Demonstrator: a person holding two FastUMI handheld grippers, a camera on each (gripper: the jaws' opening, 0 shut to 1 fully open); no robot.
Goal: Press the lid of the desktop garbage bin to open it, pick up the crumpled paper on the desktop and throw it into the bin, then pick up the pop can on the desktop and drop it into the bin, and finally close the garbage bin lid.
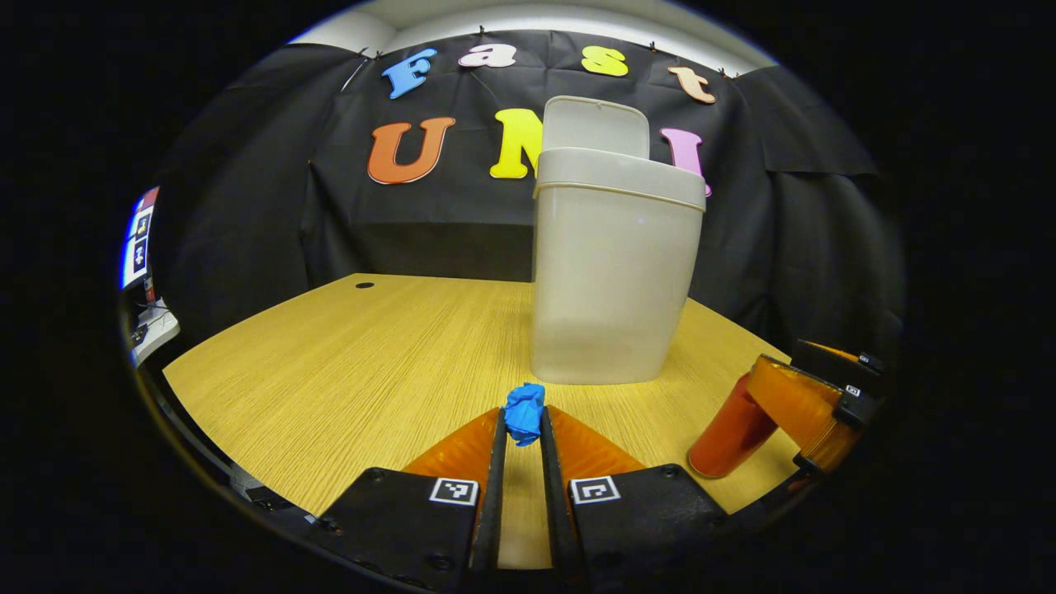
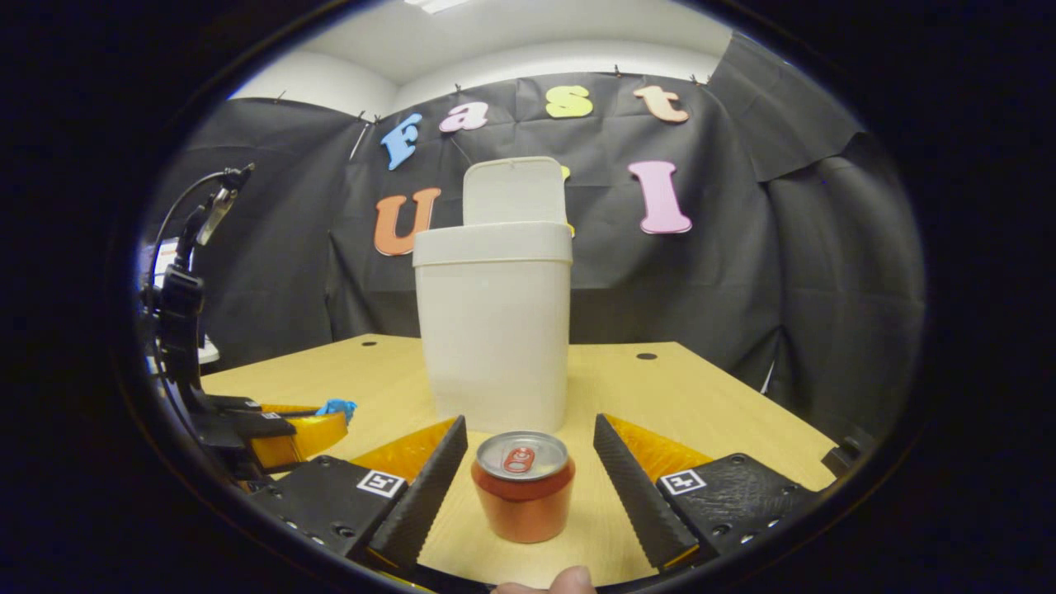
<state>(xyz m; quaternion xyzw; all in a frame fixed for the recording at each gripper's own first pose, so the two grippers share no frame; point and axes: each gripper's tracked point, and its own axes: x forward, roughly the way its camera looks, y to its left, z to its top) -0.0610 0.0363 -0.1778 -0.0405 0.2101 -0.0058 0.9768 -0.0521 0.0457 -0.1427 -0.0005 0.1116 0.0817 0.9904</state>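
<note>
Paper (image 1: 525,412) (crumpled, blue) pinched between left gripper (image 1: 523,422) fingertips; can (image 2: 523,486) upright between right gripper's (image 2: 530,450) spread fingers, untouched; bin (image 2: 493,330) lid up

I note a wooden table (image 1: 346,346) with small dark holes in its top, black cloth (image 2: 726,272) behind it, white wall (image 2: 528,66) above.

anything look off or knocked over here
Nothing stands out. The bin stands upright with its lid flipped up, the can is upright on the table, and the crumpled paper sits pinched in the left gripper.
</note>
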